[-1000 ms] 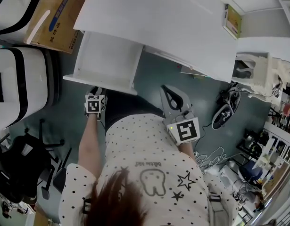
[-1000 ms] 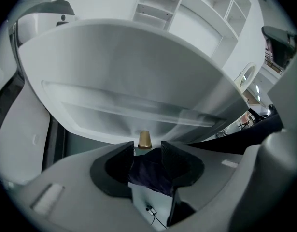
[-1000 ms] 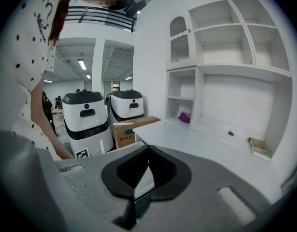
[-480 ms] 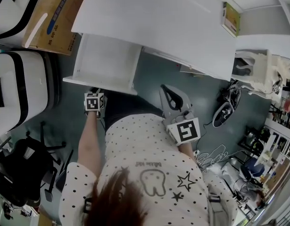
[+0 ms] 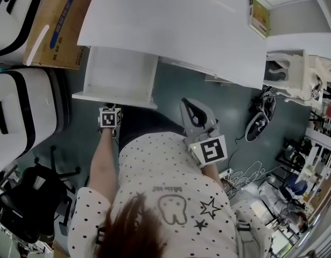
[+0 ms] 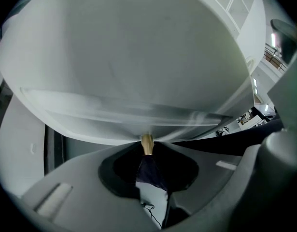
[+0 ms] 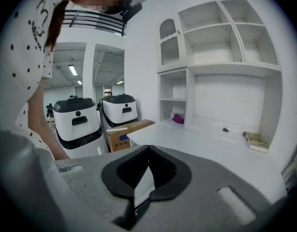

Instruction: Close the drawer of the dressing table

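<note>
Drawer (image 5: 121, 71) open, white inside; left hand-held gripper (image 6: 147, 149) just closing onto brass knob (image 6: 147, 142); right hand-held gripper (image 7: 148, 148) pinched together.

dark grey-green floor (image 5: 208, 98). a cardboard box (image 5: 52, 26) lies at 10 o'clock, white machines with black trim (image 5: 25, 112) stand at 9, a black chair base (image 5: 25, 192) at 8. loose cables (image 5: 246, 173) trail at 4. ceiling strip lights (image 7: 73, 70) glow in the hall beyond.

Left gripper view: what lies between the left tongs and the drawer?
The brass knob of the drawer, between the jaws of the left tongs, which have just been closing. The left gripper view shows it.
</note>
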`<state>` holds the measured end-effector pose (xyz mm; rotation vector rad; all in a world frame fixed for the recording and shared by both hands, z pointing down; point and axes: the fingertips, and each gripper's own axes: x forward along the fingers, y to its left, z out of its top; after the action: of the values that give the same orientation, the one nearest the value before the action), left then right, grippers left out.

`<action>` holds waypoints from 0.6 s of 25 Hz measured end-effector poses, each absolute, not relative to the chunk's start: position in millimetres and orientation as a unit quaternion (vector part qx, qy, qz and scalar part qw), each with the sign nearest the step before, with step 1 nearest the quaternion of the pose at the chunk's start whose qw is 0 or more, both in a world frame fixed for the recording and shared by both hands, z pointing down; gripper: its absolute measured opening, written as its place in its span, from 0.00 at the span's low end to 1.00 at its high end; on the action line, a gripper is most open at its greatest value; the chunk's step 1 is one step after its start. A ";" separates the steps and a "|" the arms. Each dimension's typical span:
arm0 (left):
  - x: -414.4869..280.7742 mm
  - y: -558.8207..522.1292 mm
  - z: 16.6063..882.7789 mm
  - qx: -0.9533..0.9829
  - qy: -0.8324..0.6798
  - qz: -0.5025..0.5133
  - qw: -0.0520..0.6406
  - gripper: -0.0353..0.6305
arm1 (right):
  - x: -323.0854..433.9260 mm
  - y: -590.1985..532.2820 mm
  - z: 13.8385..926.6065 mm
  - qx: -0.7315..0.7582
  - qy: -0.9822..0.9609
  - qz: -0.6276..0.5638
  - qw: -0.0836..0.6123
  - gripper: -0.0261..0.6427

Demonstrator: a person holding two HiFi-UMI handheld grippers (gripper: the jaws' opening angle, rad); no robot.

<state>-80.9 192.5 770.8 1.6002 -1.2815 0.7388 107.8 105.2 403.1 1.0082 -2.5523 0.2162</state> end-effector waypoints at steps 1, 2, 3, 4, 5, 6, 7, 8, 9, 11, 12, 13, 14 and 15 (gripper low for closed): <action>-82.0 189.2 770.5 0.650 -0.520 0.302 0.464 0.17 | 106.8 103.8 404.3 0.363 -0.909 0.078 0.191 0.03; -83.0 186.1 770.0 0.649 -0.519 0.304 0.466 0.17 | 105.5 101.9 405.5 0.367 -0.907 0.079 0.189 0.03; -83.6 183.6 769.6 0.648 -0.516 0.308 0.468 0.17 | 102.6 99.7 405.8 0.370 -0.906 0.081 0.188 0.03; -83.5 182.1 769.6 0.648 -0.511 0.313 0.471 0.17 | 97.9 97.6 405.1 0.372 -0.905 0.084 0.187 0.03; -82.8 181.3 769.8 0.648 -0.504 0.316 0.475 0.17 | 92.1 95.7 403.6 0.374 -0.904 0.087 0.187 0.03; -81.8 180.6 770.6 0.650 -0.494 0.319 0.480 0.17 | 86.2 94.1 401.5 0.375 -0.903 0.090 0.187 0.03; -80.8 179.9 772.1 0.655 -0.481 0.323 0.485 0.17 | 81.0 92.8 399.1 0.377 -0.903 0.090 0.186 0.03; -79.9 179.6 774.2 0.661 -0.467 0.327 0.488 0.17 | 76.8 92.2 396.9 0.379 -0.902 0.089 0.185 0.03; -79.6 180.0 775.3 0.665 -0.455 0.332 0.490 0.18 | 74.2 92.0 395.9 0.382 -0.901 0.089 0.186 0.03; -81.2 181.3 772.7 0.670 -0.443 0.340 0.490 0.18 | 72.7 91.5 397.6 0.393 -0.895 0.094 0.190 0.03; -82.1 181.1 770.3 0.672 -0.440 0.341 0.489 0.18 | 72.9 90.6 398.6 0.400 -0.891 0.097 0.191 0.03; -82.4 180.1 768.7 0.675 -0.438 0.340 0.487 0.18 | 73.2 89.5 399.2 0.406 -0.888 0.100 0.192 0.03; -82.4 178.4 768.5 0.678 -0.436 0.340 0.484 0.18 | 73.6 88.4 399.5 0.412 -0.885 0.102 0.192 0.03; -82.5 176.5 769.2 0.681 -0.434 0.341 0.481 0.18 | 74.1 87.6 399.7 0.416 -0.883 0.103 0.193 0.03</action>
<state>-82.5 176.5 769.2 1.6611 -1.0579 0.8316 74.1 87.6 399.7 1.1672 -2.4768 0.2891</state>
